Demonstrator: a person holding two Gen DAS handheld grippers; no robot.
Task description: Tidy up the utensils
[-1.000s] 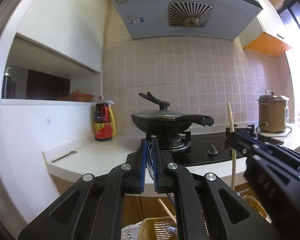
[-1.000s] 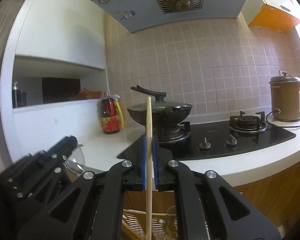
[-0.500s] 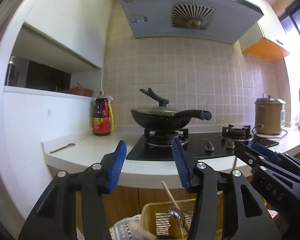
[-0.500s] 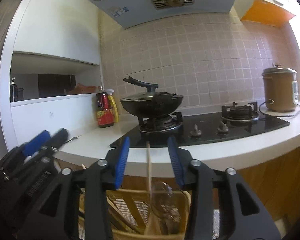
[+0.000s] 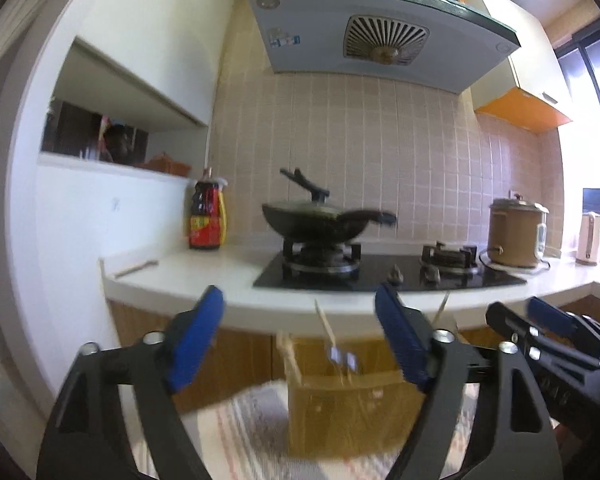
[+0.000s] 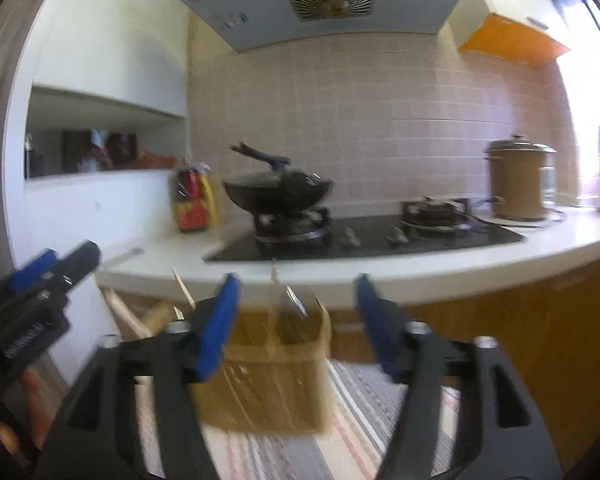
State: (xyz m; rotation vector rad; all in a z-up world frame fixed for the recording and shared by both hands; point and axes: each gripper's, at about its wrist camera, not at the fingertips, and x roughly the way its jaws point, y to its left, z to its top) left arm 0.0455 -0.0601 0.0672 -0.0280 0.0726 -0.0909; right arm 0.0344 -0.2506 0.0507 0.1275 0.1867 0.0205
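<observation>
Utensils, thin wooden sticks and handles blurred by motion, stand upright in a tan, box-shaped woven holder that rests on a striped cloth below the edge of the white countertop. Left gripper, black with blue pads, has just been opening; its jaws stand wide apart and grip nothing, the holder showing beyond the gap. Right gripper has likewise just been opening and is empty, jaws spread, with the holder behind them. On the countertop, a black glass hob carries a dark lidded wok; a red-labelled sauce bottle stands left of the hob, a brown electric cooker right of it. A grey extractor hood hangs above the hob.
</observation>
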